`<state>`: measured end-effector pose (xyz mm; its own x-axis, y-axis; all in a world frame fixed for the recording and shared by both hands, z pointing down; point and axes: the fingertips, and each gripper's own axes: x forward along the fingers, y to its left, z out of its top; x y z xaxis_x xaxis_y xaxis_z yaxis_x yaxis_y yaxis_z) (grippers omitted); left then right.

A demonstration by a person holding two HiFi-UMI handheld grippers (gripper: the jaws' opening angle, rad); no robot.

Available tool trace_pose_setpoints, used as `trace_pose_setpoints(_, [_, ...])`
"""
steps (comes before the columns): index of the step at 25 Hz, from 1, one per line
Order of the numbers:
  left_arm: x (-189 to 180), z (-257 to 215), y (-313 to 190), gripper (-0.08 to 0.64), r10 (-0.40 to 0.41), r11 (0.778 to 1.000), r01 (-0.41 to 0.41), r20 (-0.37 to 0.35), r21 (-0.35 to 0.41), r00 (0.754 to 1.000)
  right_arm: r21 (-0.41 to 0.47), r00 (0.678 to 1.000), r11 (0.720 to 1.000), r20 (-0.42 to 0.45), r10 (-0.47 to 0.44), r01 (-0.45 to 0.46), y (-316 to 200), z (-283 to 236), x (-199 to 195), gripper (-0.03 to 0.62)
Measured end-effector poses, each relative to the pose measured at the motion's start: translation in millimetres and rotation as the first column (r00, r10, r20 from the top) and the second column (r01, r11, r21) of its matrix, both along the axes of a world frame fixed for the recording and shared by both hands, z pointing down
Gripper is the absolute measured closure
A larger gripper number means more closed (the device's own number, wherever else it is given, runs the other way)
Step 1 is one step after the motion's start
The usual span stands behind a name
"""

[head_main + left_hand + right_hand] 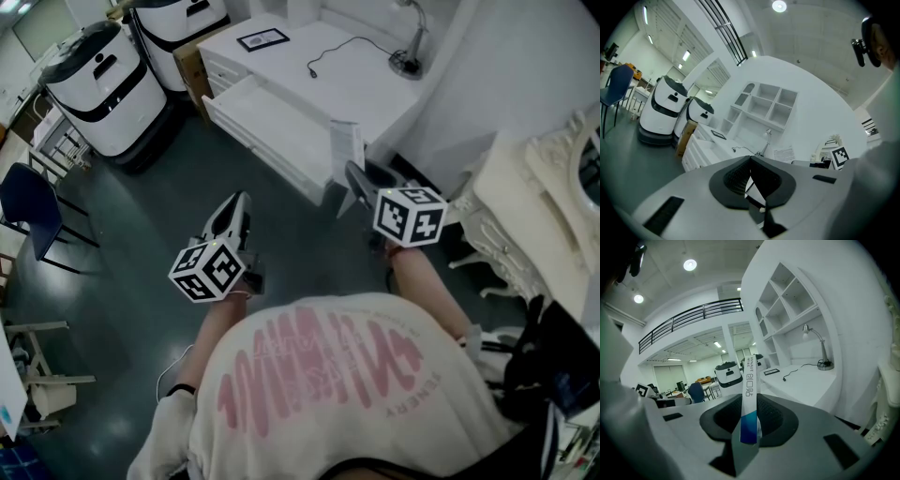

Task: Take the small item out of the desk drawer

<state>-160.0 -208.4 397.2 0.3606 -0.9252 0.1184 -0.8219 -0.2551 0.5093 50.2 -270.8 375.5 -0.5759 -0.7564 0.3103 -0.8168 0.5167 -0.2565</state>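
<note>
You stood back from the white desk [349, 82], on the dark floor, with both grippers raised in front of you. Your right gripper [359, 178] was clamped on the small item, a slim packet [344, 147] that was white with a blue lower end. In the right gripper view the jaws pinched that blue end and the packet [749, 390] stood upright out of the right gripper [749, 430], with dark print on its white part. The packet was out of the drawer [272, 129], held in the air just near of the drawer's right front corner.

The drawer stood pulled open toward you, on the left side of the desk. I could not tell whether anything lay inside it.

Your left gripper [238, 204] was to the left and slightly nearer you, well apart from the right one. In the left gripper view its jaws were pressed together at the tips, with nothing between them [751, 163].

On the desk top were a lamp [413, 39] at the far right, a dark cable [330, 52] running left from it, and a dark-framed flat item [262, 38] at the far left. Two white machines [105, 86] stood to the left of the desk. A blue chair [28, 208] stood at the far left edge, and an ornate cream cabinet [525, 211] was on your right.
</note>
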Motion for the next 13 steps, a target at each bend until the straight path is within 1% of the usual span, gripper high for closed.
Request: trace_pose_setpoints(13, [1.9, -0.4, -6.1, 0.531, 0.015, 1.0, -0.015, -0.001, 0.008, 1.0, -0.002, 1.0, 1.0, 0.001, 0.023, -0.023, 0.6, 2.6, 7.9, 0.488])
